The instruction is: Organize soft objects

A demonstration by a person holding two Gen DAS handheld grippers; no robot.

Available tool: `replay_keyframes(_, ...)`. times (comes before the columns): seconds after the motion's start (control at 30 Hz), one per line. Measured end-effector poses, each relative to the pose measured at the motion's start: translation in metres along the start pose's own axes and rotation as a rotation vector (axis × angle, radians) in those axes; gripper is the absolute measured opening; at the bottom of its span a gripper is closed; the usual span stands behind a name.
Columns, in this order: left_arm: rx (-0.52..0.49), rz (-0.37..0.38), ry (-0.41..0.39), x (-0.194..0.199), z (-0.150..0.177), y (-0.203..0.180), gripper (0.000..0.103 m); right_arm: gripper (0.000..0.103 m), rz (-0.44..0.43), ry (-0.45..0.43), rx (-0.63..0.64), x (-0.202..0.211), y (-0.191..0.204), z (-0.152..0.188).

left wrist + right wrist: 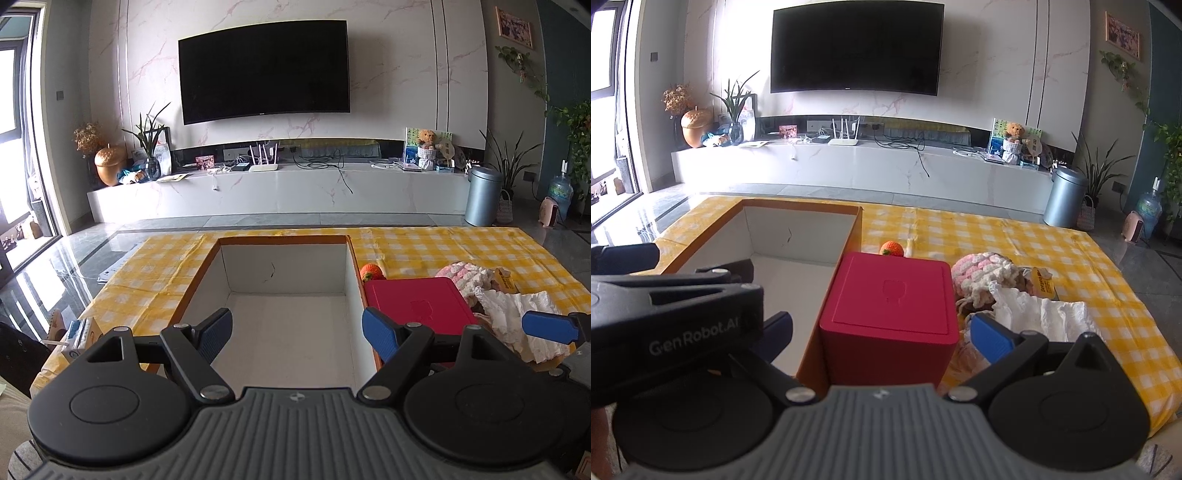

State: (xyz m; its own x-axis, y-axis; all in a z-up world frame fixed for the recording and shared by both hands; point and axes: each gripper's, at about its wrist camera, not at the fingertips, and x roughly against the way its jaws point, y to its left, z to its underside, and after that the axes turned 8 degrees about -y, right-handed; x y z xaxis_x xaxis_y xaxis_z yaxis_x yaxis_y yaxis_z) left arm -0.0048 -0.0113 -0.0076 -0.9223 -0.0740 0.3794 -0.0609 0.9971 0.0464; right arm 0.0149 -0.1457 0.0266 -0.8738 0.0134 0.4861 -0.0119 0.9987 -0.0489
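The left tool [297, 332] hangs over the near end of the empty box [284, 266], its blue fingers [378, 334] spread wide with nothing between them. The box, white inside with an orange rim, sits on the worktop [424, 247] under a yellow checked cloth. Just beside the box at 3 o'clock stands a red box [890, 306], closed, touching the orange wall. The right tool [882, 338] is also wide open and empty, its fingers straddling the near side of the red box. At 2 o'clock from the red box lies the soft pile: a pink and white knitted piece [982, 275] with a crumpled white cloth [1045, 314] against it. A small orange knitted fruit [892, 248] rests at 12 o'clock behind the red box, near the box's far corner.
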Motion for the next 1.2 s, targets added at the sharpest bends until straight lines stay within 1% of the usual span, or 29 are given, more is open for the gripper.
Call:
replay_keyframes(0.1,0.022,0.017,0.006,-0.001,0.000,0.002,0.093,0.100,-0.006,0.001,-0.015,0.000,-0.002,-0.001)
replay_keyframes(0.3,0.006,0.033,-0.009,0.001,0.000,0.001,0.090,0.100,-0.004,0.002,-0.019,0.000,-0.002,0.001)
replay_keyframes(0.43,0.001,0.031,-0.109,0.013,0.000,-0.004,0.090,0.100,-0.012,0.006,-0.047,0.000,-0.006,0.001)
replay_keyframes(0.47,0.006,0.042,-0.132,0.015,0.000,-0.006,0.090,0.100,-0.019,0.004,-0.056,0.000,-0.008,0.001)
replay_keyframes(0.53,0.036,0.084,-0.172,0.022,-0.002,-0.006,0.090,0.100,-0.022,0.003,-0.060,0.002,-0.013,0.001)
replay_keyframes(0.63,0.141,0.163,-0.223,0.032,-0.009,0.001,0.090,0.100,-0.002,0.004,-0.047,0.004,-0.023,0.002)
replay_keyframes(0.7,0.137,0.186,-0.226,0.034,-0.014,0.000,0.090,0.101,-0.006,0.018,-0.069,0.006,-0.040,0.002)
replay_keyframes(0.77,0.097,0.201,-0.226,0.032,-0.018,-0.003,0.091,0.101,-0.034,0.021,-0.127,0.010,-0.063,0.001)
replay_keyframes(0.83,0.055,0.215,-0.220,0.028,-0.020,-0.007,0.092,0.101,-0.036,0.020,-0.167,0.015,-0.089,-0.001)
replay_keyframes(0.9,0.011,0.290,-0.192,0.021,-0.020,-0.011,0.092,0.101,0.004,0.020,-0.183,0.018,-0.115,-0.004)
replay_keyframes(0.93,0.009,0.322,-0.170,0.017,-0.017,-0.012,0.092,0.101,0.027,0.018,-0.196,0.019,-0.128,-0.005)
replay_keyframes(0.97,0.021,0.332,-0.150,0.014,-0.014,-0.012,0.092,0.101,0.042,0.019,-0.209,0.021,-0.141,-0.006)
replay_keyframes(1.07,0.042,0.339,-0.129,0.003,-0.010,-0.013,0.092,0.101,0.061,0.043,-0.230,0.019,-0.173,-0.007)
replay_keyframes(1.13,0.030,0.323,-0.146,-0.001,-0.007,-0.016,0.087,0.101,0.067,0.068,-0.250,0.011,-0.186,-0.005)
replay_keyframes(1.2,0.002,0.299,-0.158,-0.001,-0.006,-0.023,0.087,0.101,0.034,0.141,-0.302,-0.005,-0.192,0.003)
